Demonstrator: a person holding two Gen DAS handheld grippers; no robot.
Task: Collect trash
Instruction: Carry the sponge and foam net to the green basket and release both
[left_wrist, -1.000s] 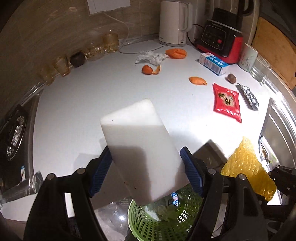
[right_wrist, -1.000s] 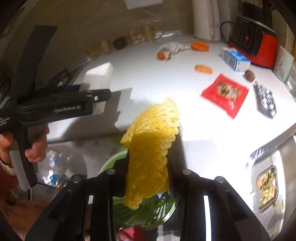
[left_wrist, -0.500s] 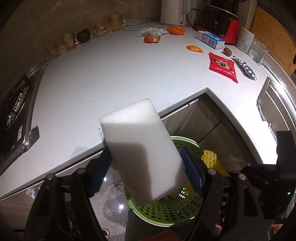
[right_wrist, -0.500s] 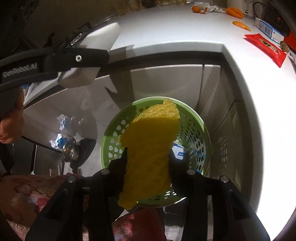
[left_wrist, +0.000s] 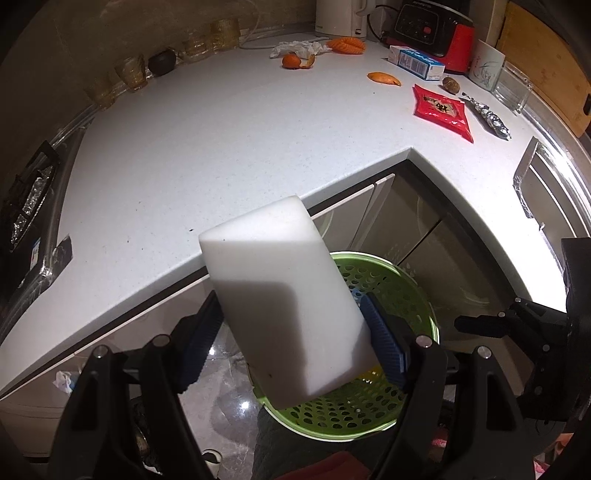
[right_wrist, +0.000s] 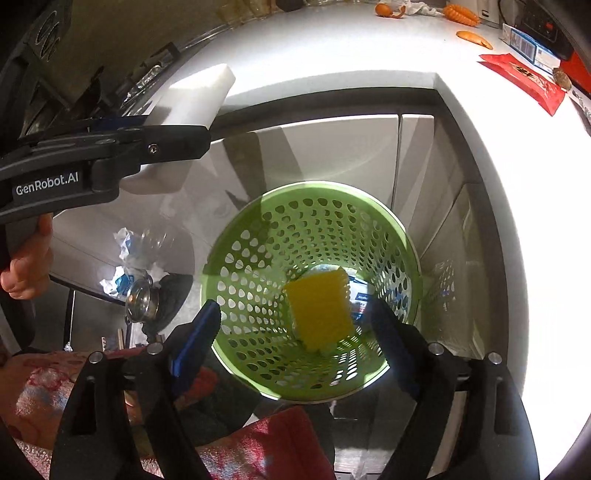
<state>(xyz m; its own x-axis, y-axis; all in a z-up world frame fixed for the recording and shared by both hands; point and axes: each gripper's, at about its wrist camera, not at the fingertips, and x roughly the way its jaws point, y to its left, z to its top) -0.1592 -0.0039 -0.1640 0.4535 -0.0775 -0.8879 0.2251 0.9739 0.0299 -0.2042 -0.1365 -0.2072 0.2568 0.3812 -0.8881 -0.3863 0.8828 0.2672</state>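
The white L-shaped tabletop (left_wrist: 221, 147) carried, along its far edge, a kettle (left_wrist: 341, 16), a crumpled tissue (left_wrist: 295, 47), orange peel (left_wrist: 297, 61) and a red-and-black appliance (left_wrist: 436, 31). Nearer the corner lay a blue-and-white carton (left_wrist: 417, 62), a second peel piece (left_wrist: 384, 78), a red snack packet (left_wrist: 443, 110) and a foil wrapper (left_wrist: 487, 118). The floor (left_wrist: 225, 391) carried a green perforated basket (right_wrist: 258, 266).
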